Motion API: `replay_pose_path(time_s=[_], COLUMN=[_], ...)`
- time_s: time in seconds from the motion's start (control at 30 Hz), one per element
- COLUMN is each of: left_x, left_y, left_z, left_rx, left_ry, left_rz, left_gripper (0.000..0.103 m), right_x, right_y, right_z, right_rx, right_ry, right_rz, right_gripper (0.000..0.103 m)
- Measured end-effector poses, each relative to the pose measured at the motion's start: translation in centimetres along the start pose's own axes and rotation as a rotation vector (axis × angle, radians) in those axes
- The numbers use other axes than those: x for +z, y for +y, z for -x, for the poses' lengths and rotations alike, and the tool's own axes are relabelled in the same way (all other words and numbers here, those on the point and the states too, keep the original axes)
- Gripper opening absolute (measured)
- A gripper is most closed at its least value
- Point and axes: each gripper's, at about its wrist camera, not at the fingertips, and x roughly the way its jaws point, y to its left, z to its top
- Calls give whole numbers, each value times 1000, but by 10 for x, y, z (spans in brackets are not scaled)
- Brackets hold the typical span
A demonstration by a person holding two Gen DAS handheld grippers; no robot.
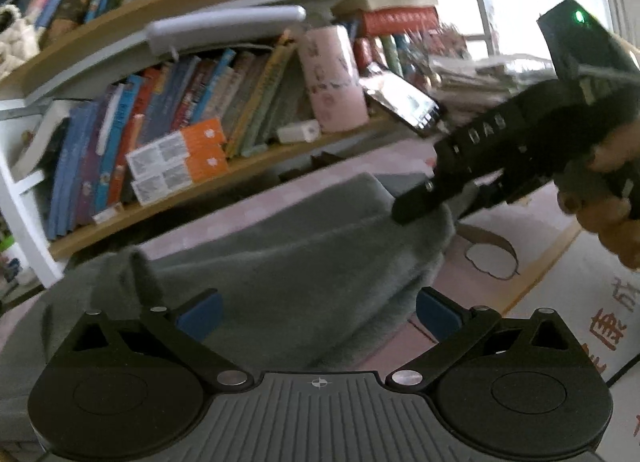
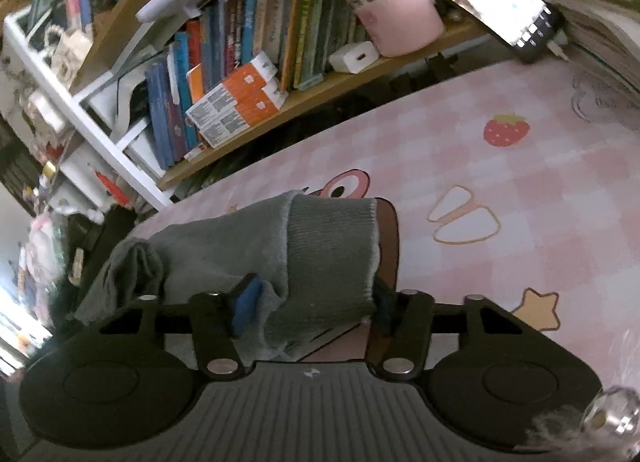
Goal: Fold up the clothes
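Note:
A grey fleece garment lies bunched on the pink checked tabletop. My left gripper is open, its blue pads wide apart just above the near part of the garment. My right gripper has its jaws partly closed around the garment's ribbed cuff, with the fabric between the blue pads. In the left wrist view the right gripper shows at the right, held by a hand, its tip on the garment's far right corner.
A wooden bookshelf full of books stands along the table's far edge, with orange boxes, a pink cup, a white charger and a phone. A stack of papers lies at the right.

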Motion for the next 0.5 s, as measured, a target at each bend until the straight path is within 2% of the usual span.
replay_pose_path(time_s=[0.1,0.27,0.37,0.5], left_x=[5,13,17,24], left_y=[-9,-23,-32,-40], left_z=[-8,-22,-31,-42], left_rx=[-14,-37,-50,-63], left_ry=[9,24,33,44], left_rz=[-33,-89,-122,-151], left_gripper=[103,103,103,102], right_x=[0,2,4,4], right_y=[-3,-4,-3,-1], right_z=[2,14,19,18], right_rx=[11,64,116,102], right_ry=[-11,-79,-102,-102], right_rz=[-21,-44,-45,-30], right_gripper=[44,34,34,34])
